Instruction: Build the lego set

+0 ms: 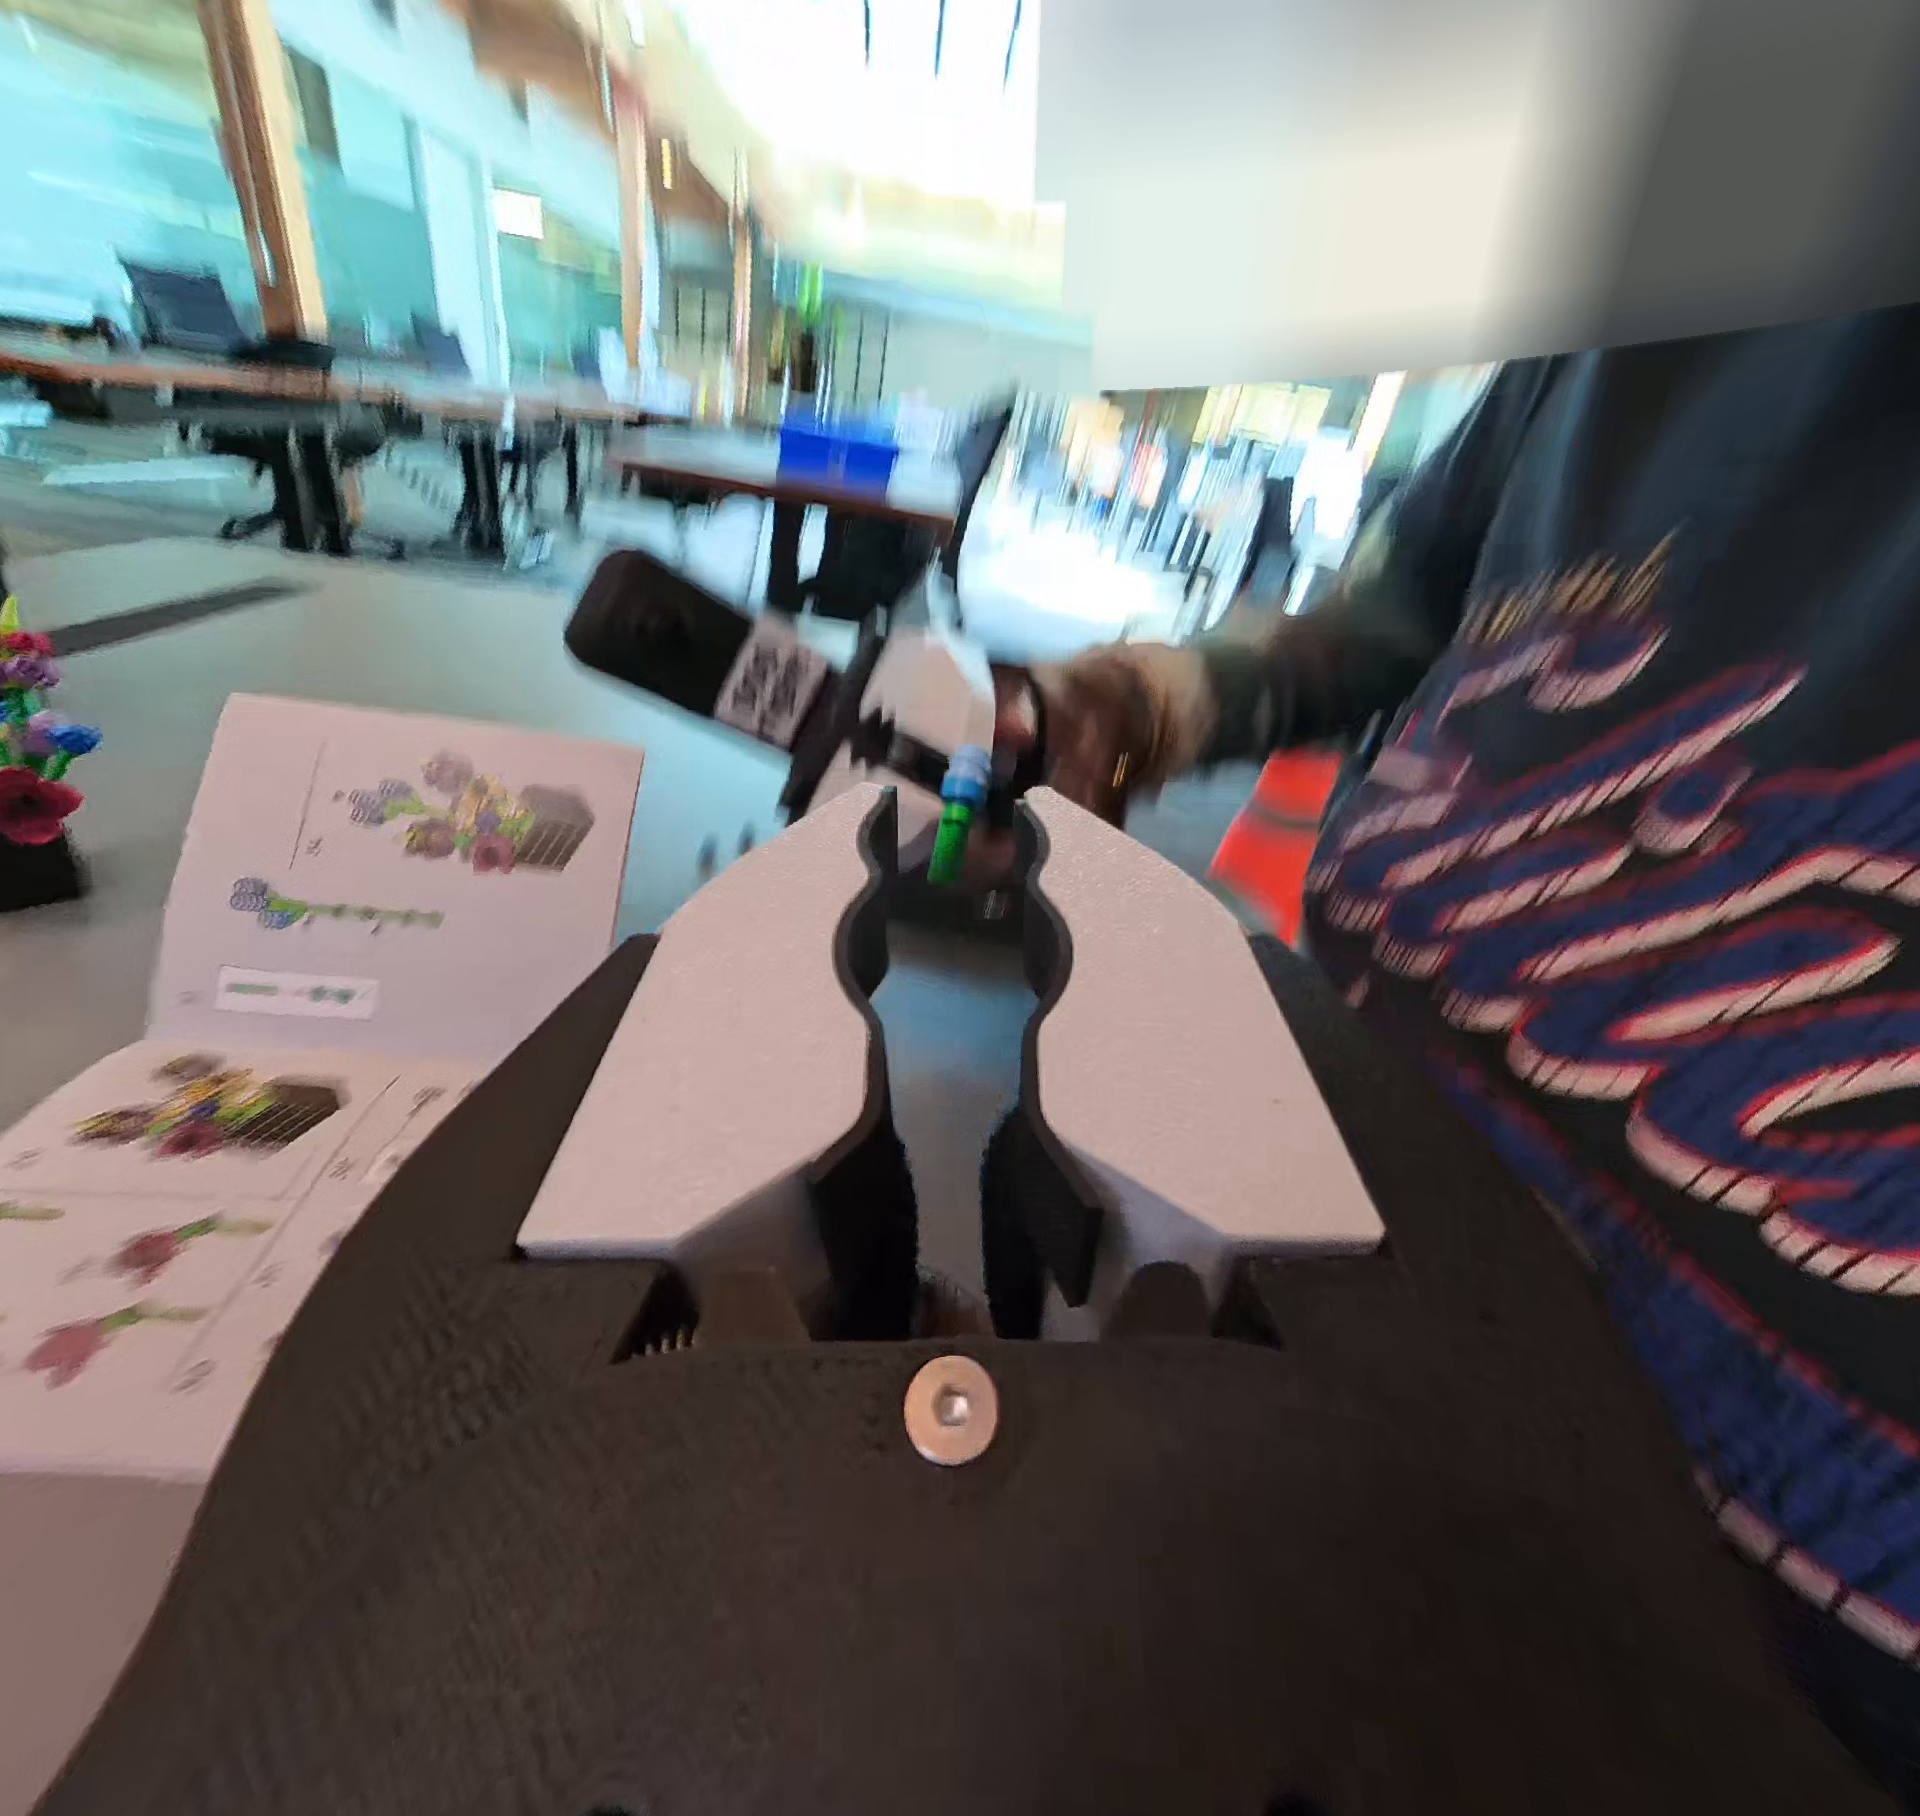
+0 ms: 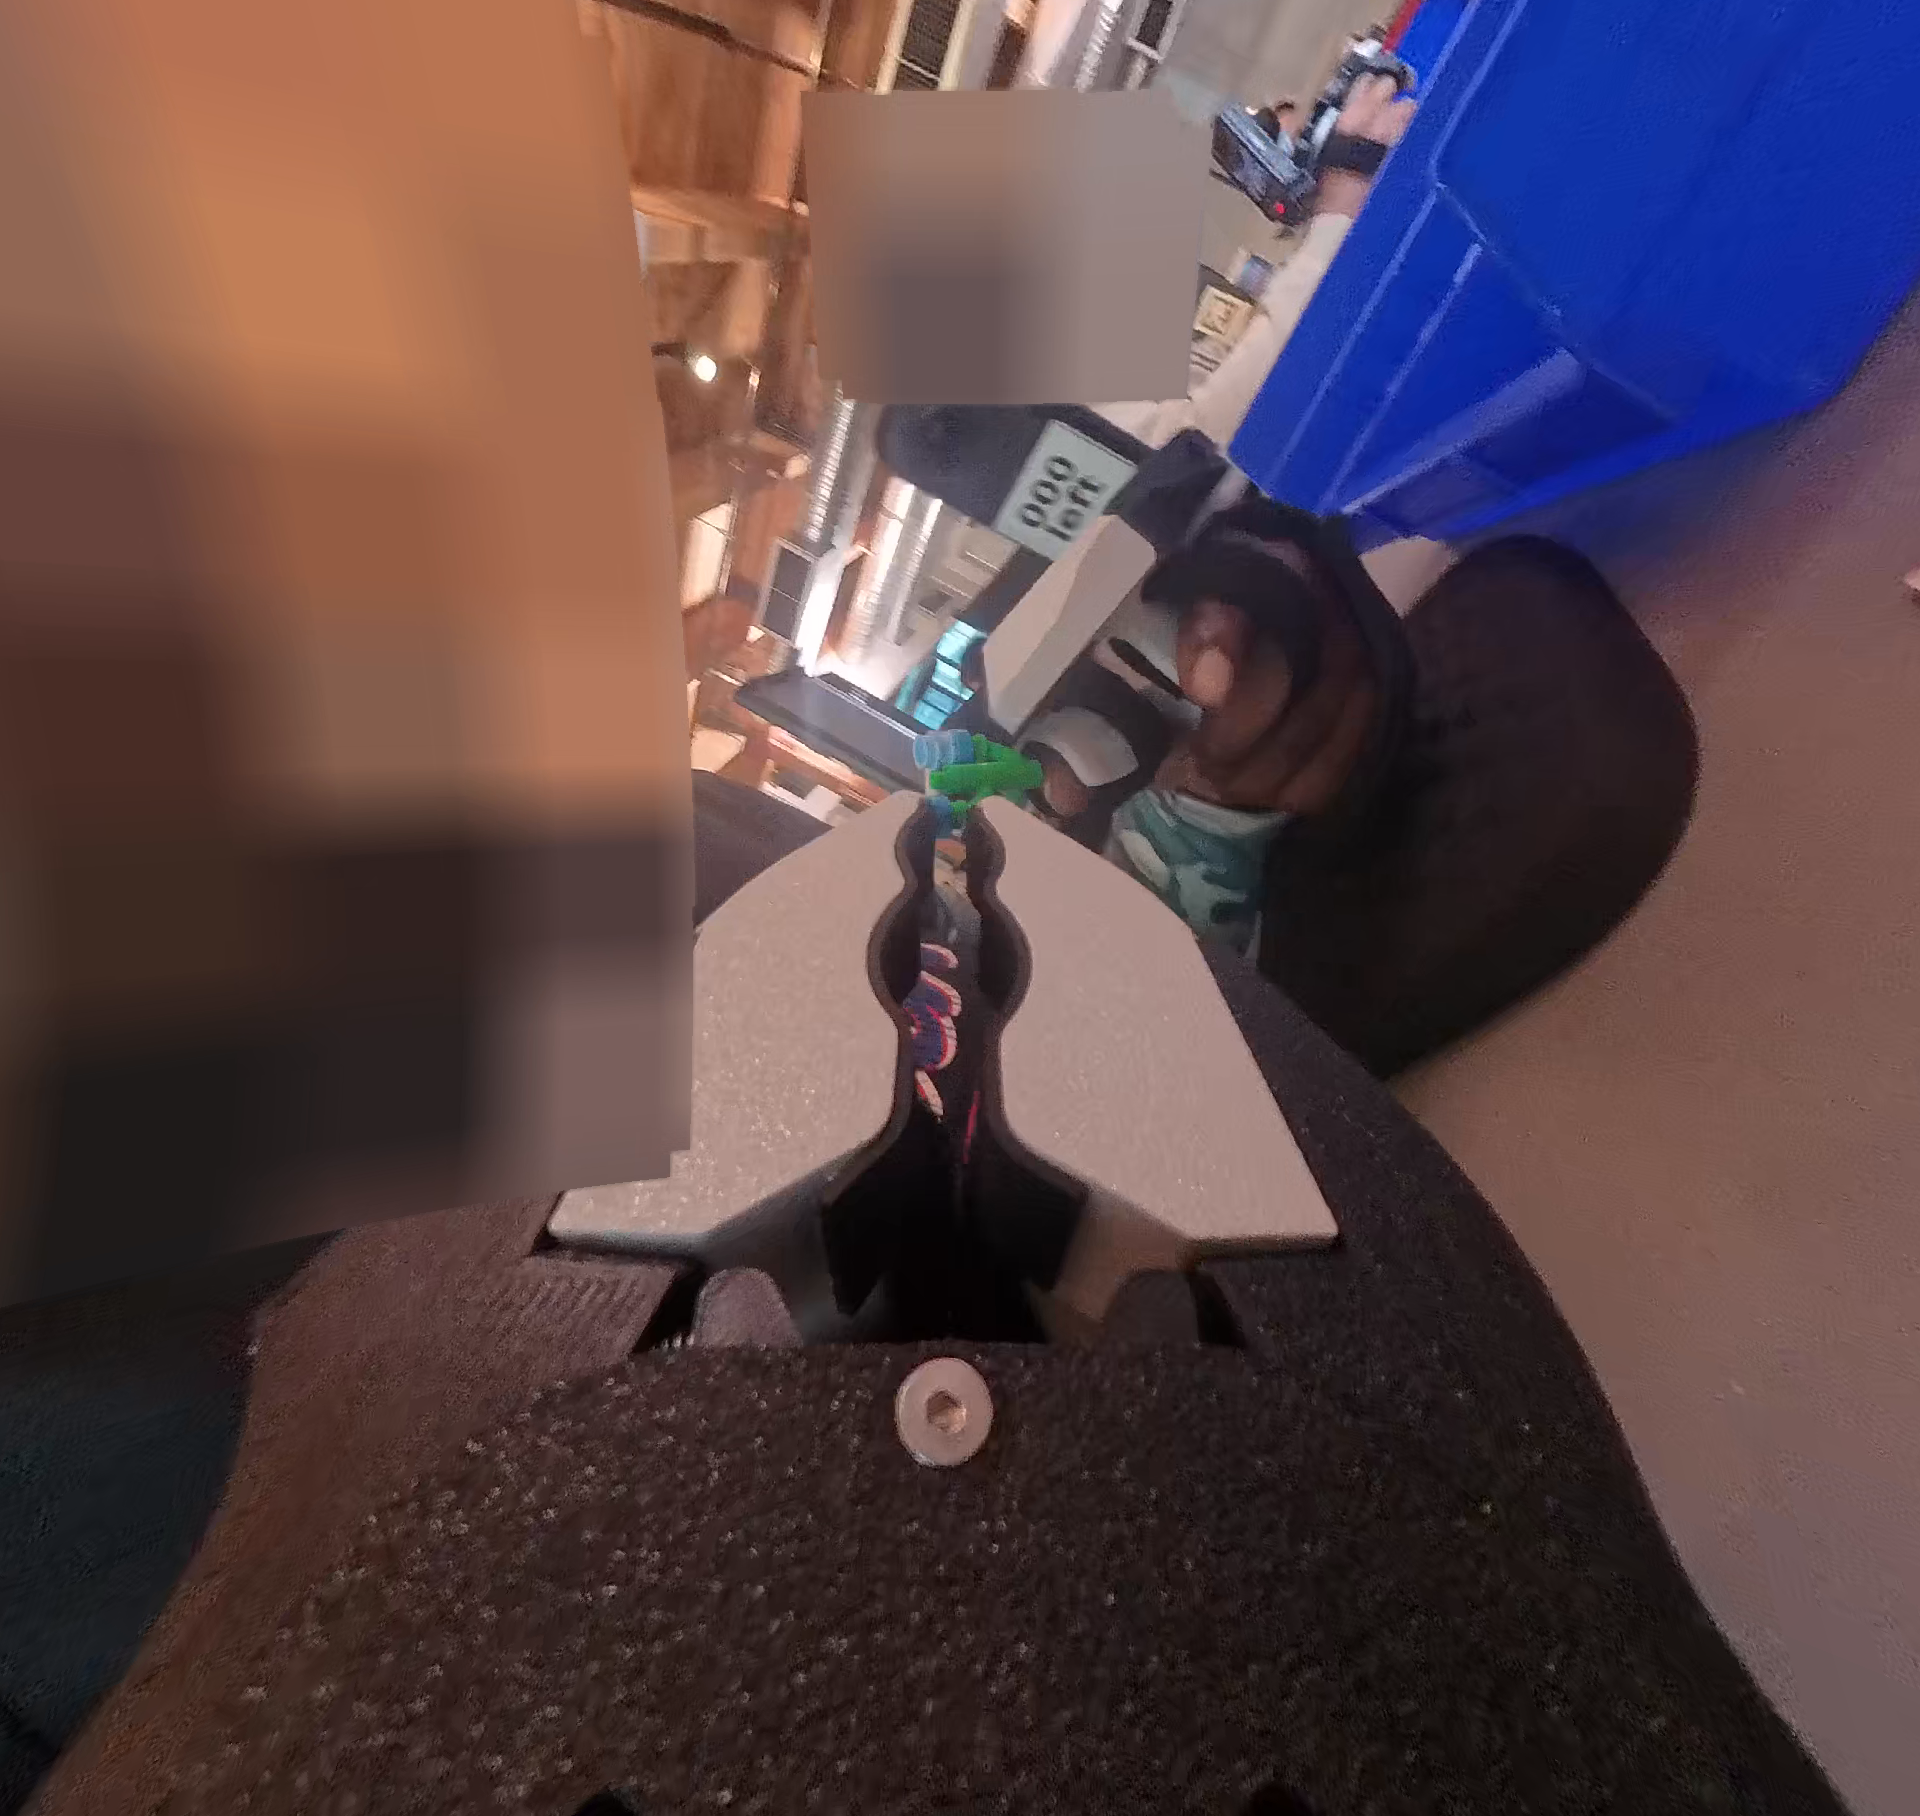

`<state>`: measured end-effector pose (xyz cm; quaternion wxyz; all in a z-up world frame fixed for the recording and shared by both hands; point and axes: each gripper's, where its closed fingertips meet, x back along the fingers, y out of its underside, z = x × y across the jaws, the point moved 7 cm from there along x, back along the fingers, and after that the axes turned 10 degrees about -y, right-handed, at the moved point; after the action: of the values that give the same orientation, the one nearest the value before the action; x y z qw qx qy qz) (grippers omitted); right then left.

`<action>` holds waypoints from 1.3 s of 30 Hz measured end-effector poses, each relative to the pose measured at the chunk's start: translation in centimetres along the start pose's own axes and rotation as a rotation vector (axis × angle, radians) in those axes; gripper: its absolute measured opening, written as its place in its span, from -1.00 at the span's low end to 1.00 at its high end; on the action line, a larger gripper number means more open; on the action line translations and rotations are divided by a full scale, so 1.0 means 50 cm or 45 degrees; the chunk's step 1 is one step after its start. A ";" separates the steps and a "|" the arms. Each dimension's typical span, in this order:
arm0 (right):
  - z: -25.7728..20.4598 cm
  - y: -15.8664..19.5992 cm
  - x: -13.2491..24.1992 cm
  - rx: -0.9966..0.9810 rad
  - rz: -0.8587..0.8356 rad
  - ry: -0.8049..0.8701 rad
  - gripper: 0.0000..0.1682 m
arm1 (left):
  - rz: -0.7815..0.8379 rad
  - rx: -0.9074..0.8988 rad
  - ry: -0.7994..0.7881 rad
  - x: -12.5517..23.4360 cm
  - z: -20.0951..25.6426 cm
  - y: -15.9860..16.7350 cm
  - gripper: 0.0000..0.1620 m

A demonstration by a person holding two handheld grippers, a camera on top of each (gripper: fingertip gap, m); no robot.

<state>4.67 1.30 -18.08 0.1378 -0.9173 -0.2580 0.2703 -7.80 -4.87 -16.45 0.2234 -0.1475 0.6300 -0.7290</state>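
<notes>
Both claws meet at frame centre, up off the table! Left gripper (image 1: 958,810) in its own view has its pale fingers parted by a narrow gap, and beyond the tips a green lego stem (image 1: 948,847) with a light blue stud piece (image 1: 964,767) on top shows in that gap; whether the fingers actually pinch it, I cannot tell. Across from it, centre right of the frame, a hand (image 1: 1127,727) holds the other gripper, angled in from the upper left. Over in the right wrist view, right gripper (image 2: 948,808) has its fingertips drawn nearly together, clamped on a small blue bit (image 2: 940,810) at the base of the green and blue lego piece (image 2: 971,774), which juts out just past the tips. Back in the left view, lower left, the instruction booklet (image 1: 395,862) lies open on the grey table (image 1: 416,634), and a built lego flower bouquet (image 1: 36,779) stands at the left edge.
</notes>
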 end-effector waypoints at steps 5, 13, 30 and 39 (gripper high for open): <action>-0.003 0.002 0.011 -0.015 -0.118 0.131 -0.93 | -0.283 -0.317 -0.077 -0.024 0.010 0.014 -0.78; 0.002 0.004 0.022 -0.046 -0.151 0.178 -0.93 | -0.369 -0.429 -0.086 -0.040 0.013 0.019 -0.90; -0.078 -0.028 -0.001 1.262 -0.475 0.665 -0.81 | -0.069 -0.100 -0.209 -0.046 -0.012 0.006 -0.90; -0.073 -0.024 -0.010 1.258 -0.535 0.595 -0.91 | -0.097 -0.128 -0.191 -0.056 0.002 0.009 -0.90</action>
<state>5.90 1.60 -14.40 0.6530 -0.7087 -0.2406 0.1160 -5.32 -3.56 -16.67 0.2345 -0.2366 0.6411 -0.6914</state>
